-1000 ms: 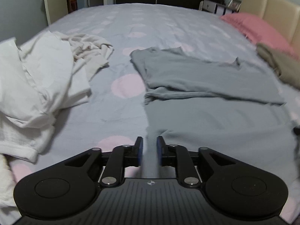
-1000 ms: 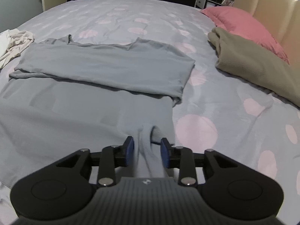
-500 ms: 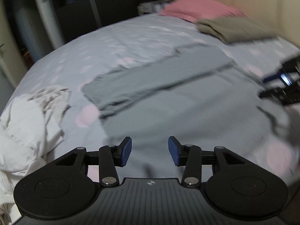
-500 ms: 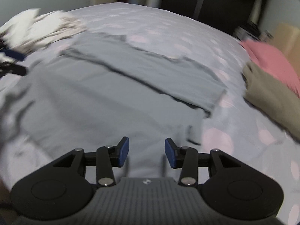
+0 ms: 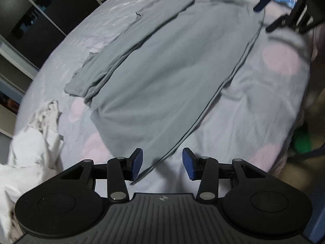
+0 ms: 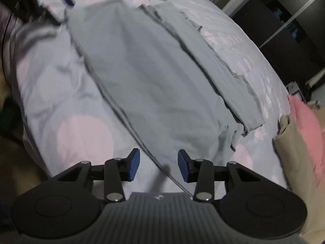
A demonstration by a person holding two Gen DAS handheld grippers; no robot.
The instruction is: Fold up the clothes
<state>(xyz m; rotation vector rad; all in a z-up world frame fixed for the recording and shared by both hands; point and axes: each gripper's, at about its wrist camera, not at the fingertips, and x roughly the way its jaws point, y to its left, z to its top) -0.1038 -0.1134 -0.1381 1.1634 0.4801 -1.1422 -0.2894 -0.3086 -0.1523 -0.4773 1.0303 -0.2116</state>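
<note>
Hovering spread and empty, left claw and right claw flank the half-folded grey shirt's hem; likely regripping next.

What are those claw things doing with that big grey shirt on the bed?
A person is folding clothes, with a gripper in each hand. The grey shirt lies spread on the bed, one long side already folded over. The left gripper and right gripper are both open at opposite ends of its near hem, holding nothing. White clothes wait nearby.
</note>
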